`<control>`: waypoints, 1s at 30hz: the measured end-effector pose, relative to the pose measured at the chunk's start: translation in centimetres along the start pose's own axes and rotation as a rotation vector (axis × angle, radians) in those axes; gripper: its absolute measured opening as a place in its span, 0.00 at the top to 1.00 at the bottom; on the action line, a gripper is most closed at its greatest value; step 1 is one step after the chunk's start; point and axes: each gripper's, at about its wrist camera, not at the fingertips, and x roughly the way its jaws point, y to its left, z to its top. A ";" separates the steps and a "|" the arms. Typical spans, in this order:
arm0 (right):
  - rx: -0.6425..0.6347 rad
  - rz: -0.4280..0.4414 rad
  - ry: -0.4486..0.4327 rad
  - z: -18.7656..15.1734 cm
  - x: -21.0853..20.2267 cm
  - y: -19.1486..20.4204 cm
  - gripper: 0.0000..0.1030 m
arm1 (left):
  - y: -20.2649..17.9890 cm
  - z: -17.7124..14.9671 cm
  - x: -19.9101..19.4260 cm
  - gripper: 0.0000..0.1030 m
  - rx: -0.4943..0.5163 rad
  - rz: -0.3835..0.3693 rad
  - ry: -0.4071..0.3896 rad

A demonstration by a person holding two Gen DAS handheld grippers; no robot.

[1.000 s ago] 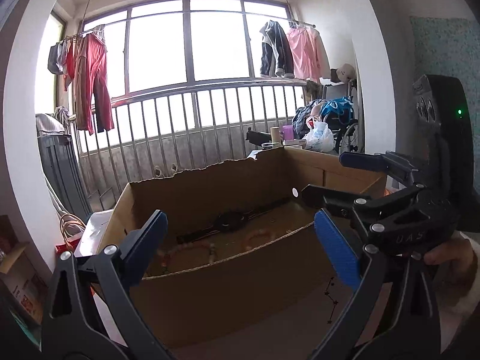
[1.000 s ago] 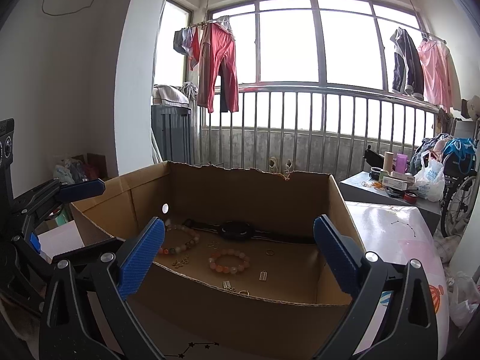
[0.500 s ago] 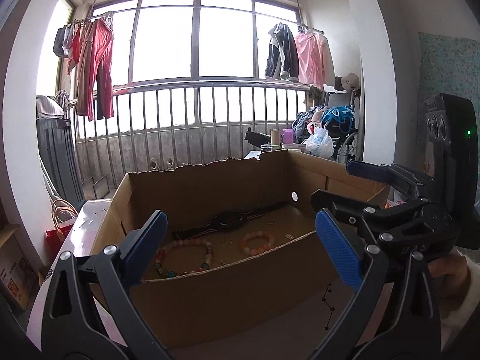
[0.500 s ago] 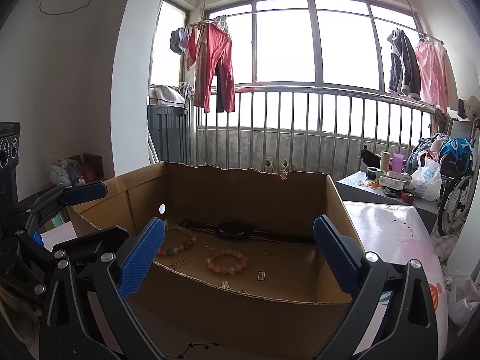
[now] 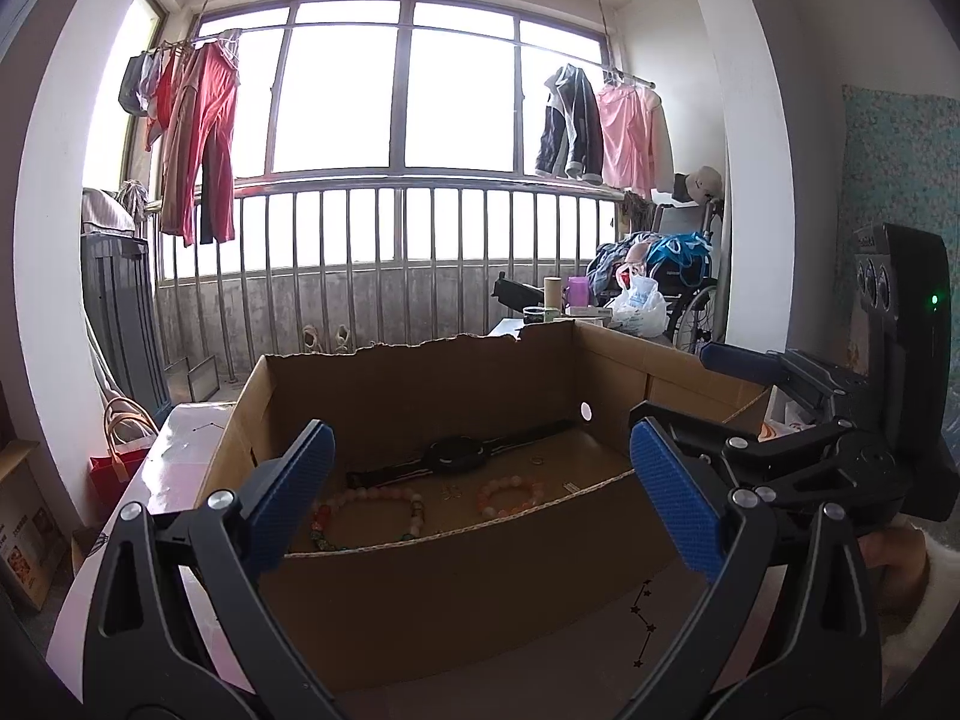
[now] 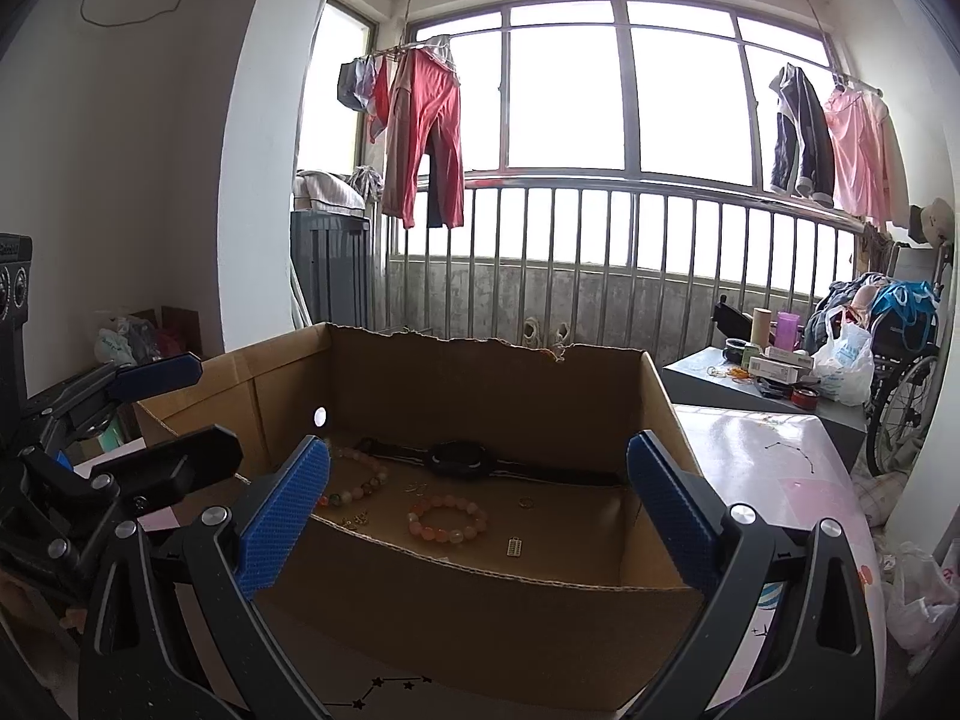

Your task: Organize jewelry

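Note:
An open cardboard box (image 5: 420, 588) (image 6: 480, 606) stands on the table in front of both grippers. Inside lie a black watch (image 5: 456, 453) (image 6: 459, 457), a pink bead bracelet (image 5: 509, 495) (image 6: 447, 519), a longer mixed-bead bracelet (image 5: 366, 516) (image 6: 360, 483), a small ring (image 6: 526, 502) and a few small charms (image 6: 515, 547). My left gripper (image 5: 480, 504) is open above the box's near wall, nothing between its blue pads. My right gripper (image 6: 477, 516) is open likewise. Each gripper shows at the edge of the other's view, right gripper (image 5: 780, 420) and left gripper (image 6: 120, 420).
A pink-white table (image 6: 780, 462) bears the box. Behind are a metal railing (image 5: 420, 252), hanging clothes (image 5: 204, 138), a grey cabinet (image 6: 762, 396) with cups and boxes, a white plastic bag (image 6: 846, 360) and a wheelchair (image 6: 900, 396). A hand in a white sleeve (image 5: 906, 582) holds the right gripper.
Both grippers have risen and tilted a little, so more of the box floor and the jewelry shows. Both stay open. Nothing in the box has moved.

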 end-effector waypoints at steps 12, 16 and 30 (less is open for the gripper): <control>0.031 0.018 0.022 0.1 -0.4 -0.9 0.06 | -0.4 0.8 3.6 0.21 -0.009 0.086 0.094; 0.028 0.014 0.023 0.1 -0.2 -0.8 0.06 | 0.0 0.7 3.8 0.09 -0.009 0.141 0.049; 0.027 0.009 0.023 0.2 0.1 -0.7 0.06 | 0.2 1.1 4.0 0.08 -0.002 0.113 0.046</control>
